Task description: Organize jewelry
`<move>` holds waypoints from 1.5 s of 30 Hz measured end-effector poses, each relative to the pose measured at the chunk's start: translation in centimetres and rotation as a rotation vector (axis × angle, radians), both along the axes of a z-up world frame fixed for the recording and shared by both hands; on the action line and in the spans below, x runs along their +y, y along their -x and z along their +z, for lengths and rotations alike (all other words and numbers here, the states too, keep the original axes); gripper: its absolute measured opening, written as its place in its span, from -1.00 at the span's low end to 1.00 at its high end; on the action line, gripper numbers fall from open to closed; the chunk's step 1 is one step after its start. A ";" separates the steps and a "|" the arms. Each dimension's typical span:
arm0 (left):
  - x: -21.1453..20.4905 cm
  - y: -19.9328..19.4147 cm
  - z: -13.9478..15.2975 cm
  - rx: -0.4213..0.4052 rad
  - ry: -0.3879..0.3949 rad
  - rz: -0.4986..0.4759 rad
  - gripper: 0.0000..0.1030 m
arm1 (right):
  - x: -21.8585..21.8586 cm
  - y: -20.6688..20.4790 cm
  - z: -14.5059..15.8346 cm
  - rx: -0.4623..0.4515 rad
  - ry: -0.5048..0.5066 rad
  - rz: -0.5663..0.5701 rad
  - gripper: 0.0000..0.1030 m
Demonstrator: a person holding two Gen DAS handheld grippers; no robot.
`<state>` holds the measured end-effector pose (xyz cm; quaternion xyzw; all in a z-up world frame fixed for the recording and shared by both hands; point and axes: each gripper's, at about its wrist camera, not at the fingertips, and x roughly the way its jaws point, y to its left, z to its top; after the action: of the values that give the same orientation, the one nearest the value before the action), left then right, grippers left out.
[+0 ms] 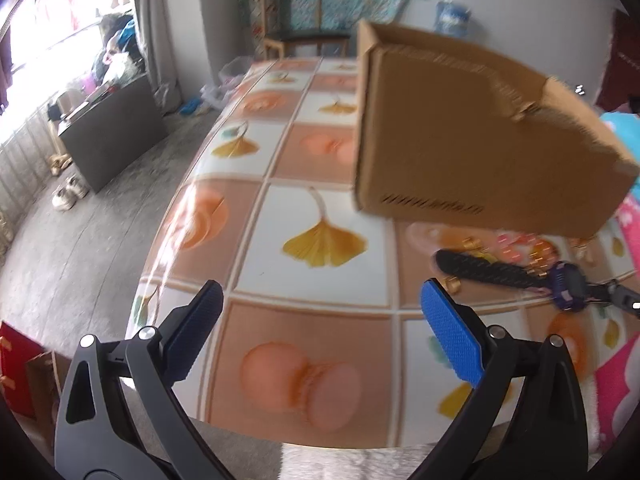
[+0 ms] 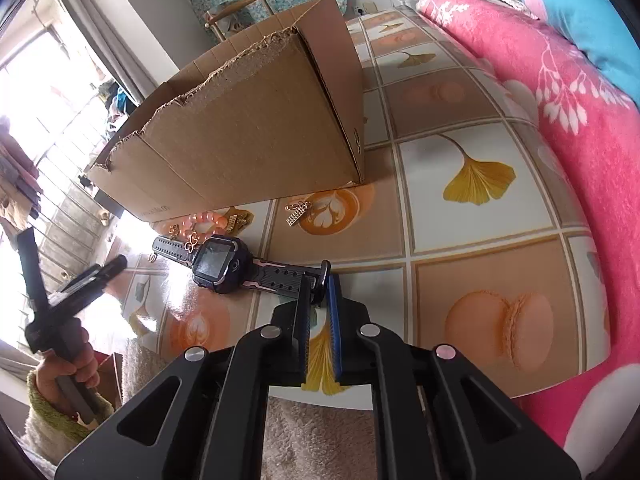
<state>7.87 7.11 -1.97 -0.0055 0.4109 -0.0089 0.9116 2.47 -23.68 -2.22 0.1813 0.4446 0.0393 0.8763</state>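
Observation:
A dark purple smartwatch (image 2: 218, 264) lies flat on the patterned table, its black strap stretched both ways; it also shows in the left wrist view (image 1: 568, 286). My right gripper (image 2: 320, 284) is shut on the near end of the watch strap (image 2: 288, 276). An orange bead bracelet (image 2: 200, 224) and small gold charms (image 2: 298, 212) lie between the watch and an open cardboard box (image 2: 248, 128). The box (image 1: 472, 132) stands at the right in the left wrist view. My left gripper (image 1: 320, 300) is open and empty above the table, left of the watch.
The table (image 1: 320, 220) has a glossy cloth with ginkgo and macaron prints. A pink flowered blanket (image 2: 560, 120) borders the table's right side. A wooden chair (image 1: 296, 20) stands beyond the far end. The floor drops off at the table's left edge.

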 end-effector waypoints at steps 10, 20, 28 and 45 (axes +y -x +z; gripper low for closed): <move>-4.7 -0.4 1.4 -0.001 0.111 -0.263 0.28 | 0.3 -0.1 0.1 -0.011 0.042 0.013 -0.83; -4.4 -3.8 -1.3 0.147 0.240 -0.256 -0.10 | 0.5 -0.3 -0.1 -0.002 0.067 0.034 -0.83; -5.0 -4.7 -1.4 0.159 0.223 -0.252 -0.14 | 0.5 -0.4 -0.5 0.010 0.057 0.039 -0.83; -3.2 -2.5 0.5 0.054 0.465 -0.291 -0.18 | 0.5 -0.4 -0.6 0.009 0.073 0.039 -0.83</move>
<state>10.35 3.95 -1.42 -0.1558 0.4187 -0.2336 0.8636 2.89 -23.15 -2.83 0.1406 0.4531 0.0391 0.8794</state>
